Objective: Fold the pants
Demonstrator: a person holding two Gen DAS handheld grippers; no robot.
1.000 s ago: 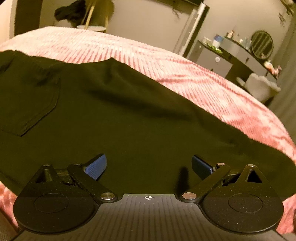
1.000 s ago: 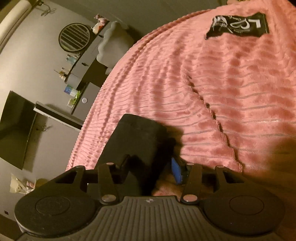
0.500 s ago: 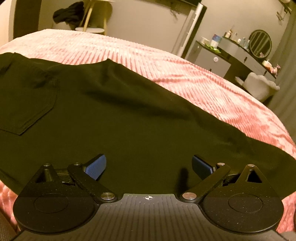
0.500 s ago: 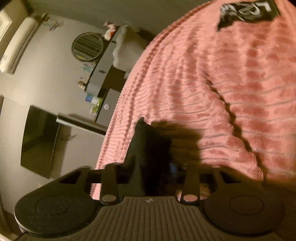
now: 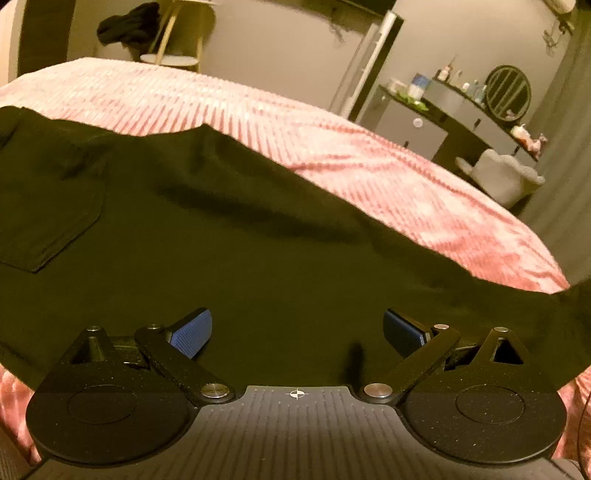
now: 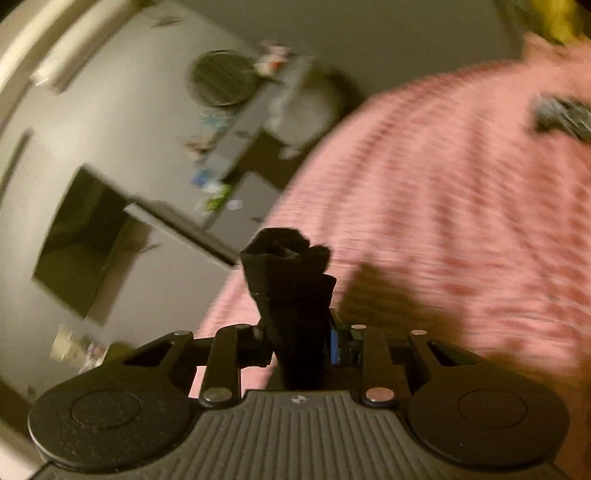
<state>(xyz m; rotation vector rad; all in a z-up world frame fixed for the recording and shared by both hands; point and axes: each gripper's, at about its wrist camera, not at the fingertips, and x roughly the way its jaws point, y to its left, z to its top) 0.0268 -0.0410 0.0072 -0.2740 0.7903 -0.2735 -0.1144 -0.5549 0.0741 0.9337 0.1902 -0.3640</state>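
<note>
Black pants [image 5: 229,236] lie spread across the pink ribbed bed cover [image 5: 369,162], with a back pocket [image 5: 48,214] at the left. My left gripper [image 5: 297,332] is open and empty, its blue pads low over the cloth. My right gripper [image 6: 299,332] is shut on a bunched end of the pants [image 6: 291,288], which sticks up between the fingers above the pink cover [image 6: 461,206]. The right wrist view is blurred by motion.
A dresser with a round mirror [image 5: 508,92] and a white fluffy chair [image 5: 502,177] stand beyond the bed's far edge. A stool with dark clothes [image 5: 129,26] is at the back left. A dark printed patch [image 6: 565,114] lies on the cover.
My right gripper has closed on the pants end and lifted it off the bed, swinging the view. My left gripper has stayed open over the pants, with only a small shift.
</note>
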